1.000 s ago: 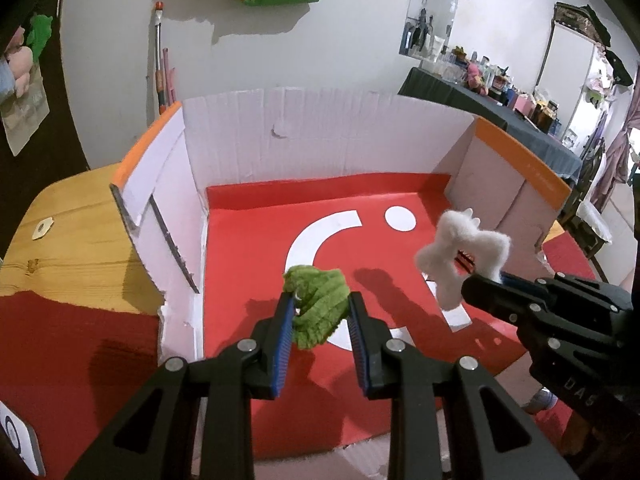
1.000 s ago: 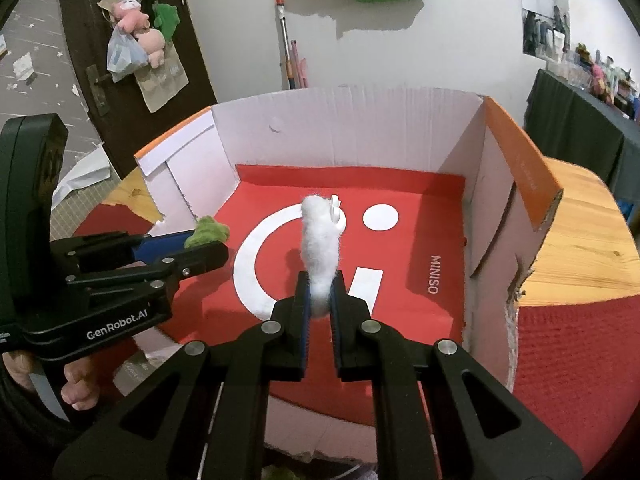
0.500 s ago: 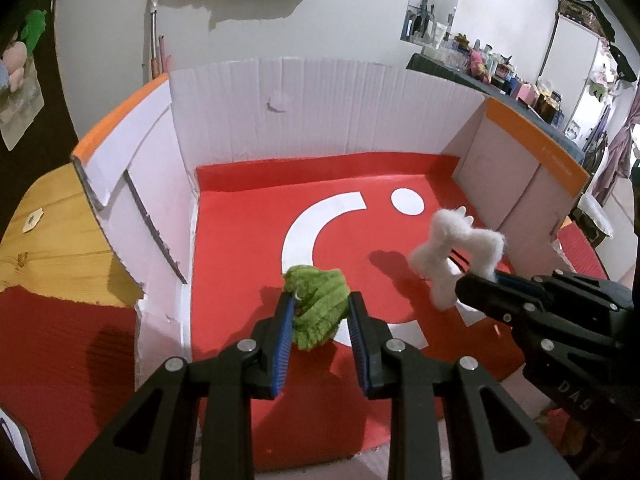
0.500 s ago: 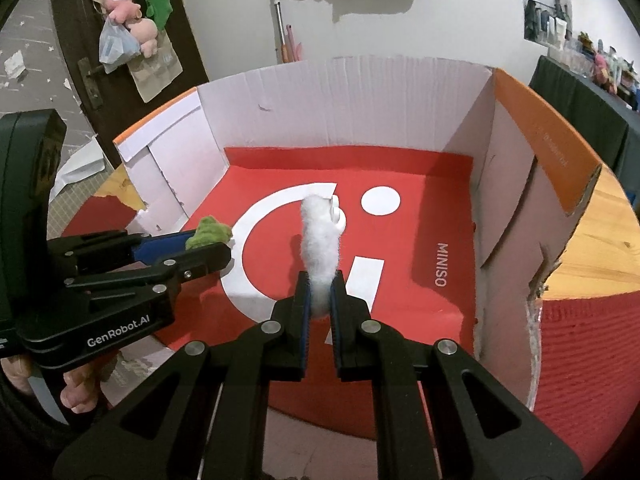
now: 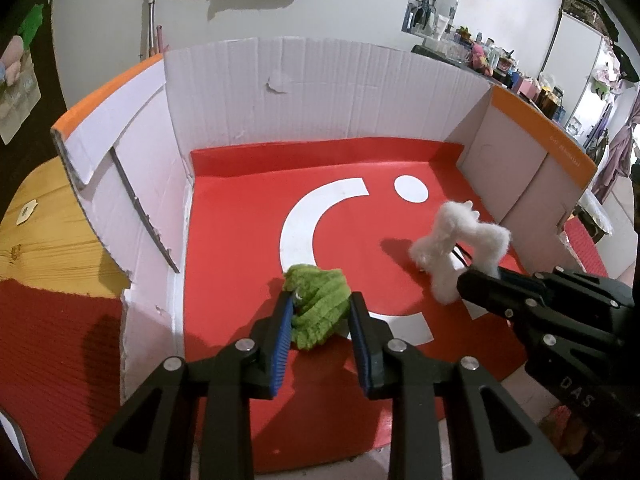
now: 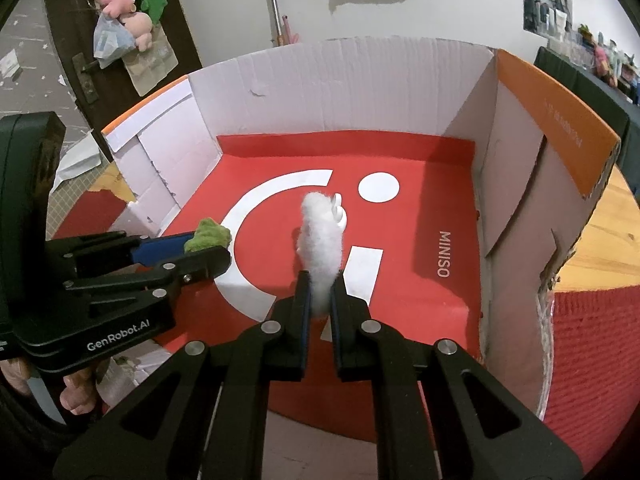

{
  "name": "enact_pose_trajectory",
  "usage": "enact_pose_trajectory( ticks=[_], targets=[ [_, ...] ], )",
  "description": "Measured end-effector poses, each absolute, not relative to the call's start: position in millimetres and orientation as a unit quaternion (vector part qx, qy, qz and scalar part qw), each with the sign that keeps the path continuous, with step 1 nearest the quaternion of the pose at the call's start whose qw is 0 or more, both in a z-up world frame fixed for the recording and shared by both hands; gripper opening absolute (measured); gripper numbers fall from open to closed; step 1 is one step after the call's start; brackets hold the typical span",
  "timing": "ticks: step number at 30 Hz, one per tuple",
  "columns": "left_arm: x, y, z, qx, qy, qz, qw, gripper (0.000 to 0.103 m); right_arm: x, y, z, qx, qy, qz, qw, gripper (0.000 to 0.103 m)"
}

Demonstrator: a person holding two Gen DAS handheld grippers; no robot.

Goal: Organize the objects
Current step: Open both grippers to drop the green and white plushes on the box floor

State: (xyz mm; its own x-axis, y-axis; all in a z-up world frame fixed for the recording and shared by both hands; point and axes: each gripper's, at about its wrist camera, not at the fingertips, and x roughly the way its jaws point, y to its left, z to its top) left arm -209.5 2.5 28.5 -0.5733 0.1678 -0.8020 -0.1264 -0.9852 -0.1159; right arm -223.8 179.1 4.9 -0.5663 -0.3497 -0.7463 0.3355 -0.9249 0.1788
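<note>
Gripping green plush (image 5: 318,306) (left gripper (image 5: 320,320)); right gripper (image 6: 320,298) clamps white plush (image 6: 320,240).

Both claws (image 5: 322,320) (image 6: 320,292) clamped, angled downward

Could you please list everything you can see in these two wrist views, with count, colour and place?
cardboard box: one, white walls with orange side flaps, open top, on the table
red liner: one, red with white logo marks, covering the box floor
green fuzzy toy: one, green, between the left gripper's pads above the liner
white fuzzy toy: one, white, clamped in the right gripper above the liner
wooden table: one, light wood, under the box
red mat: at least one, red, on the table beside the box
plush toys: a few, pink and green, hanging on the dark door
left gripper: one, black with blue pads
right gripper: one, black
hand: one, under the left gripper's handle
</note>
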Motion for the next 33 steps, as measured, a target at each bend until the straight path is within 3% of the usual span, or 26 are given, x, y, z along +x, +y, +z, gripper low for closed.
enact_pose_trajectory(
  ticks=[10, 17, 25, 33],
  targets=[
    [-211.6, 2.7, 27.6, -0.453, -0.024, 0.887, 0.084, 0.032, -223.4, 179.1, 4.6, 0.429, -0.005, -0.882, 0.194, 0.011],
    [-212.1, 4.4, 27.8, -0.452, -0.024, 0.888, 0.085, 0.048, -222.2, 177.0, 4.8, 0.43, 0.002, -0.882, 0.191, 0.012],
    [-212.4, 3.6, 27.4, -0.451, -0.027, 0.888, 0.086, 0.052, -219.9, 176.2, 5.0, 0.429, 0.006, -0.883, 0.188, 0.02],
    [-211.8, 3.7, 27.4, -0.45, -0.025, 0.889, 0.086, 0.056, -219.6, 176.1, 2.8, 0.432, 0.004, -0.882, 0.188, 0.021]
  ],
)
